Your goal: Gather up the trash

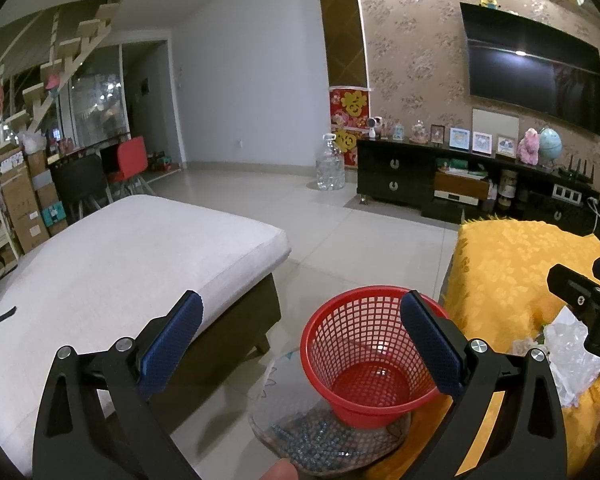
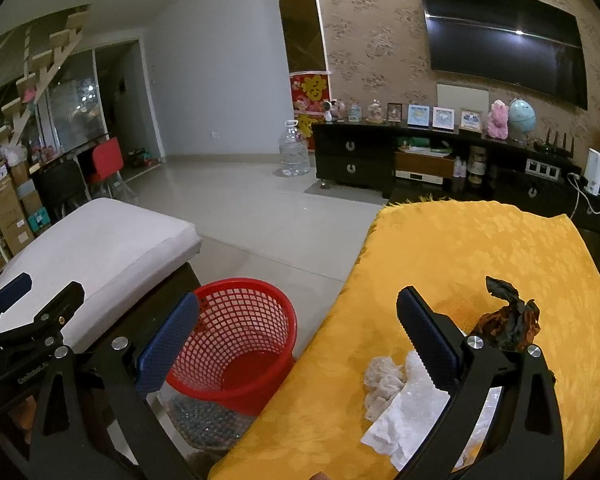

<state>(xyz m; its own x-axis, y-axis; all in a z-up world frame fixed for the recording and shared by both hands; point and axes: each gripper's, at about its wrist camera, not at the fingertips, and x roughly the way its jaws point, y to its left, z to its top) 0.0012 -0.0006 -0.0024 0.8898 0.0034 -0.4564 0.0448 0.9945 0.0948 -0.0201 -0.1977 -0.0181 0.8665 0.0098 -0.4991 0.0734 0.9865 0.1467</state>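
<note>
A red mesh basket point(image 1: 364, 360) stands on the floor between a white cushioned bench and a table under a yellow cloth point(image 2: 480, 248); nothing shows inside it. My left gripper point(image 1: 300, 316) hovers open above the basket, with nothing between its fingers. My right gripper point(image 2: 298, 304) hangs open over the table's near-left edge, holding nothing. On the cloth lie a crumpled white tissue point(image 2: 384, 378), a white paper sheet point(image 2: 404, 420) partly under the right finger, and a dark brown crumpled wrapper point(image 2: 508, 320). The left wrist view shows crinkled clear plastic point(image 1: 568, 344) on the cloth.
The white bench point(image 1: 120, 264) is left of the basket point(image 2: 240, 340). A clear container of blue beads point(image 1: 320, 440) sits under the basket. Tiled floor point(image 1: 340, 224) stretches to a black TV cabinet point(image 1: 400, 168) and a big water bottle point(image 1: 331, 168). Boxes and chairs stand far left.
</note>
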